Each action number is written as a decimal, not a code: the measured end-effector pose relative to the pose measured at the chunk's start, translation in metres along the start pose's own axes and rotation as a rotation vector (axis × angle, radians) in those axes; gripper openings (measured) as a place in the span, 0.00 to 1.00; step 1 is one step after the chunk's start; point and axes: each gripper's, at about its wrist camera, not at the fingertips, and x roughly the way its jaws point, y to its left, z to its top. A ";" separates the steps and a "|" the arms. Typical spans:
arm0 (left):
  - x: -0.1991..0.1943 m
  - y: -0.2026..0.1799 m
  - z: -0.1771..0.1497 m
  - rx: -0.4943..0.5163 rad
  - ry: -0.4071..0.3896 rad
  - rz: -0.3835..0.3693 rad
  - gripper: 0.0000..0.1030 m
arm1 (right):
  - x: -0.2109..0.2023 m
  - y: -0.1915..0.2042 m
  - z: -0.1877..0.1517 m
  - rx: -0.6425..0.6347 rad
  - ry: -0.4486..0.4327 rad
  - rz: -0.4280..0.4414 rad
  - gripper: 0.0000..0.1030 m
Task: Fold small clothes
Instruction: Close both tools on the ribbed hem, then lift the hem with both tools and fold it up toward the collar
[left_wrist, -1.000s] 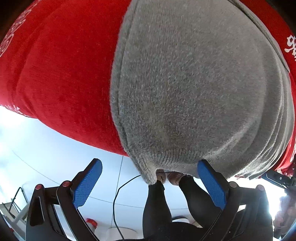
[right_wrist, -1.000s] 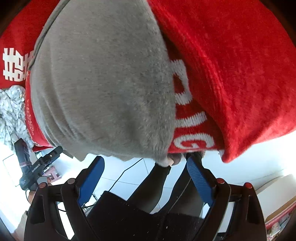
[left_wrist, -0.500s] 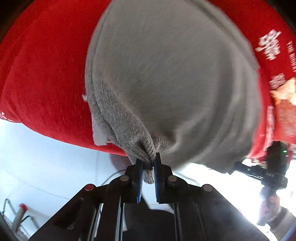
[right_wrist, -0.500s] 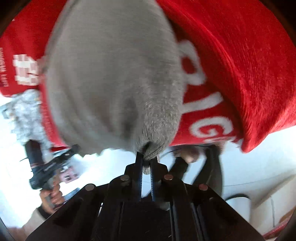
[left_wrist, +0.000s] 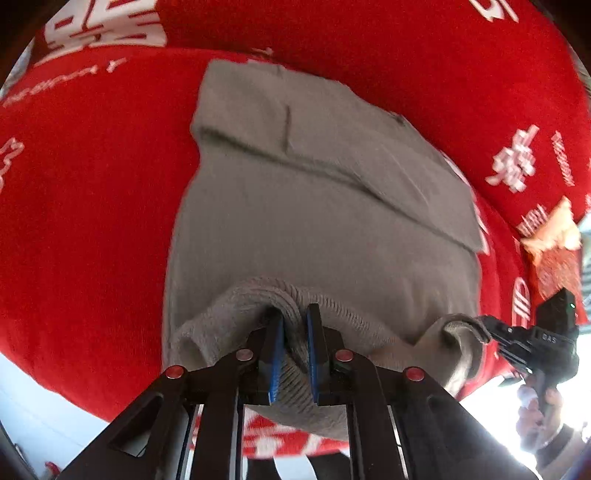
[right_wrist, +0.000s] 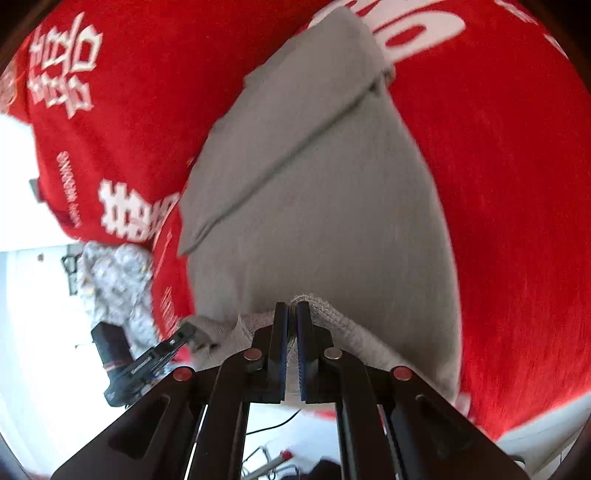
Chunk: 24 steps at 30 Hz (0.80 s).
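A grey knitted garment lies on a red cloth with white lettering; its far part is folded over. My left gripper is shut on the garment's near ribbed hem at one corner and lifts it. My right gripper is shut on the hem at the other corner of the grey garment. In the left wrist view the right gripper shows at the right, pinching the hem. In the right wrist view the left gripper shows at the left on the hem.
The red cloth covers the whole work surface and hangs over the near edge. A white patterned cloth lies at the left edge. An orange-red item lies at the right. A white floor with a cable lies below.
Both grippers went from open at the hem to shut on it, then lifted the hem and drew back, so more of the garment and red cloth shows.
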 end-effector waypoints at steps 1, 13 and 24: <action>0.000 0.001 0.001 -0.001 -0.006 0.011 0.11 | 0.001 -0.001 0.004 0.012 -0.010 -0.010 0.05; -0.044 0.017 -0.005 0.063 -0.071 0.122 0.81 | -0.020 0.010 0.012 -0.052 -0.063 -0.172 0.43; -0.005 0.001 0.003 0.262 0.063 0.073 0.81 | 0.010 0.038 -0.008 -0.339 -0.011 -0.423 0.58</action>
